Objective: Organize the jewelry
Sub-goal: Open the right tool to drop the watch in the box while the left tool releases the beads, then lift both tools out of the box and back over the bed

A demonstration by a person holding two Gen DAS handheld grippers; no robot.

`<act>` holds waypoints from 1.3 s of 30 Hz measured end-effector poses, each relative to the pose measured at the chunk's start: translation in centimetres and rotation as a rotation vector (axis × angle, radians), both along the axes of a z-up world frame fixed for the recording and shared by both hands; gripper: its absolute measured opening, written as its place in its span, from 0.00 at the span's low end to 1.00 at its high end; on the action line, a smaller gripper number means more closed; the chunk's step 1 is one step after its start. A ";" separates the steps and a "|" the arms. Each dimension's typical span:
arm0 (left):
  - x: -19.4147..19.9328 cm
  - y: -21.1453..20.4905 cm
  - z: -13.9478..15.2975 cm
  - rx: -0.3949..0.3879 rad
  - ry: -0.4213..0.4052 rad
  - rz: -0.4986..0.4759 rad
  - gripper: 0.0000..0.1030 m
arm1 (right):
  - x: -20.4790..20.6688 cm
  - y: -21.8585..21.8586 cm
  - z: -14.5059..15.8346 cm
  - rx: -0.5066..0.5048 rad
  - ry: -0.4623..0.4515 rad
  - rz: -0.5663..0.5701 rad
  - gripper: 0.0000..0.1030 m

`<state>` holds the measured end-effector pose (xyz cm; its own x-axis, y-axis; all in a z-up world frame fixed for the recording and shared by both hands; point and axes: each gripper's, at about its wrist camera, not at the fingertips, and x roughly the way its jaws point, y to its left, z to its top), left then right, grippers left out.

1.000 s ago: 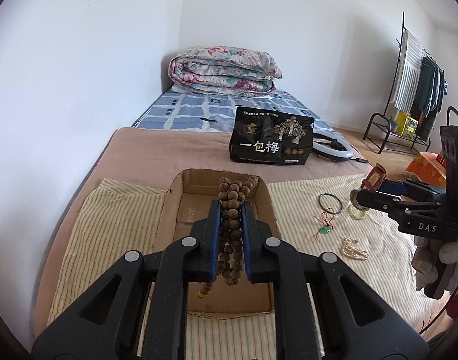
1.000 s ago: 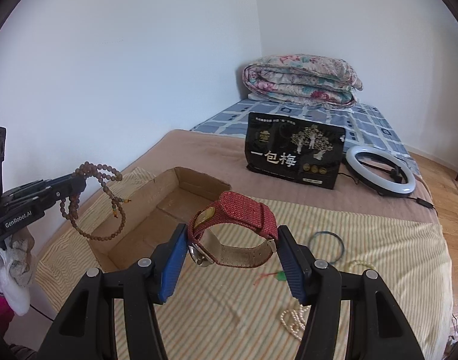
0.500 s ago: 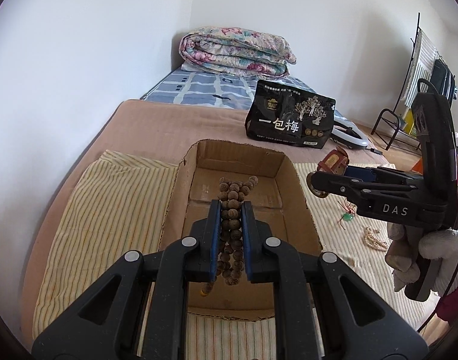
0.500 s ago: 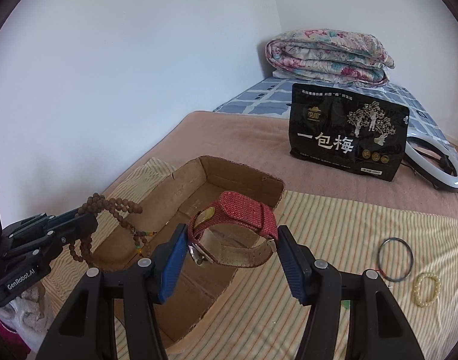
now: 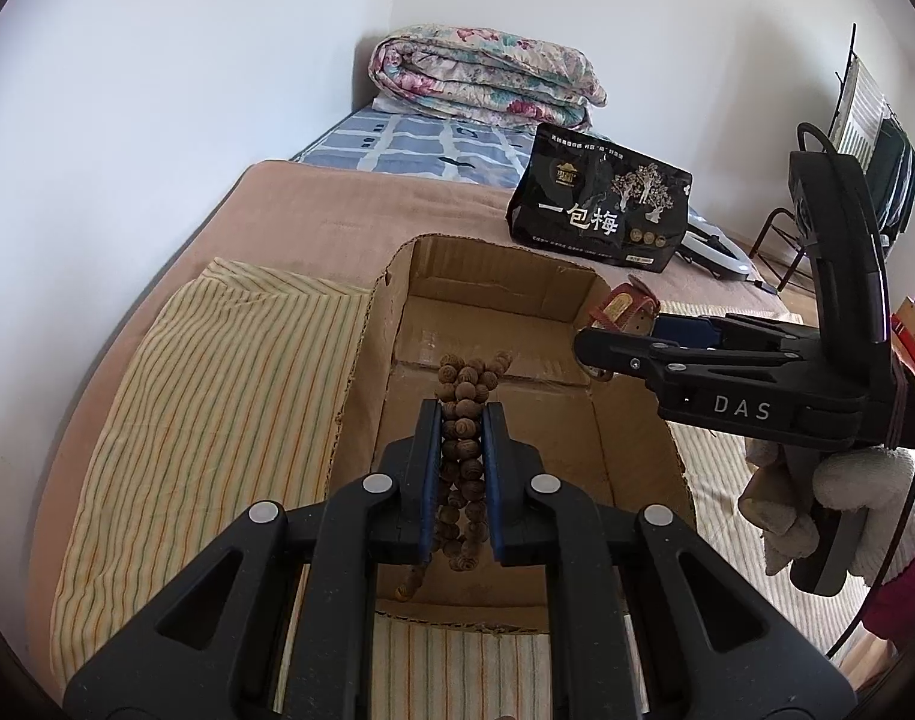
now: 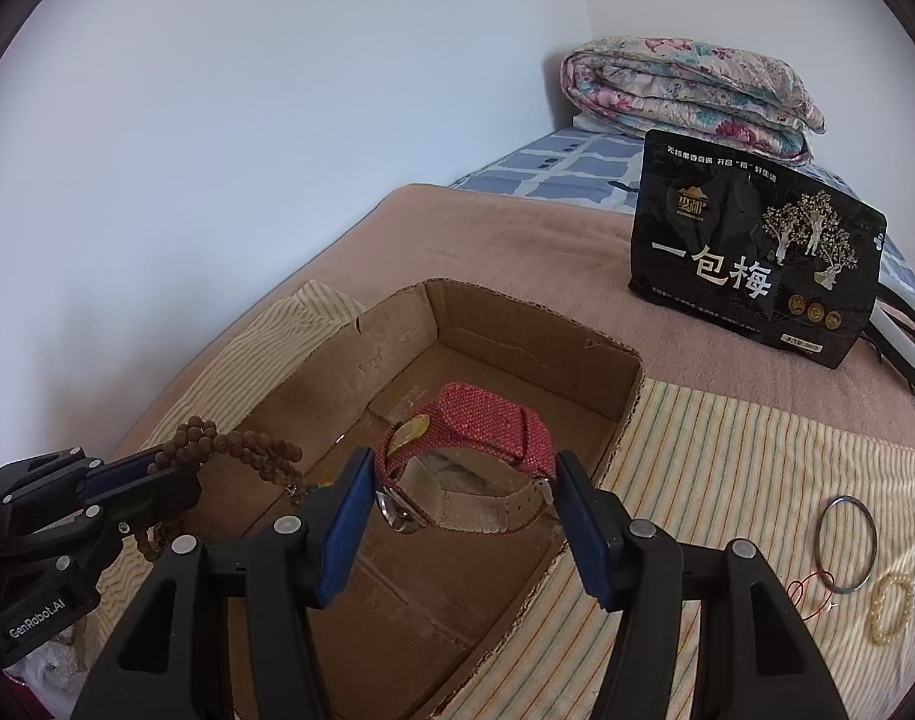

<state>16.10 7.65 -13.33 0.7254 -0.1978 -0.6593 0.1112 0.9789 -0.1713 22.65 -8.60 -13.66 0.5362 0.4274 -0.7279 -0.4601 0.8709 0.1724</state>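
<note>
The left wrist view looks straight down the left claw (image 5: 462,450), whose blue pads are clamped on a bunched string of brown wooden beads (image 5: 461,420); the beads spill out above and below the pads and hang over the floor of the open cardboard box (image 5: 505,294). This view alone shows the gloved right hand (image 5: 841,486) around the handle of the right claw (image 5: 631,330), reaching in from the right over the box's right wall, and the clothes rack (image 5: 871,114) by the far wall.

The right wrist view shows what the other cannot: the red woven watch (image 6: 466,462) sits between the right claw's (image 6: 466,501) blue pads, buckle end at the left pad and lug at the right one, above the box (image 6: 535,324) interior. The jaws have just been opening a little, and whether the pads still press on the watch cannot be told. The left claw (image 6: 151,474) shows at the left edge with the beads (image 6: 235,444) looped over its tip.

Only here do the loose pieces on the striped cloth (image 6: 727,450) appear, right of the box: a thin metal bangle (image 6: 847,543), a pale bead bracelet (image 6: 892,606) just below it, and a red cord (image 6: 808,597) beside them. Behind the box on the bed stand a black snack bag (image 6: 751,252) and a folded floral quilt (image 6: 691,90); part of a white ring light (image 6: 901,336) lies behind the bag
</note>
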 end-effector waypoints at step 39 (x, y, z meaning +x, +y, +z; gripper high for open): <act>-3.6 -6.2 4.2 -0.047 -0.059 -0.108 0.32 | -8.1 -14.2 7.6 -0.074 -0.176 -0.192 0.85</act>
<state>12.45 1.50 -9.13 0.7358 -0.3062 -0.6041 0.2264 0.9519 -0.2066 14.55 -22.81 -6.05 0.7235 0.2542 -0.6418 -0.3022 0.9526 0.0367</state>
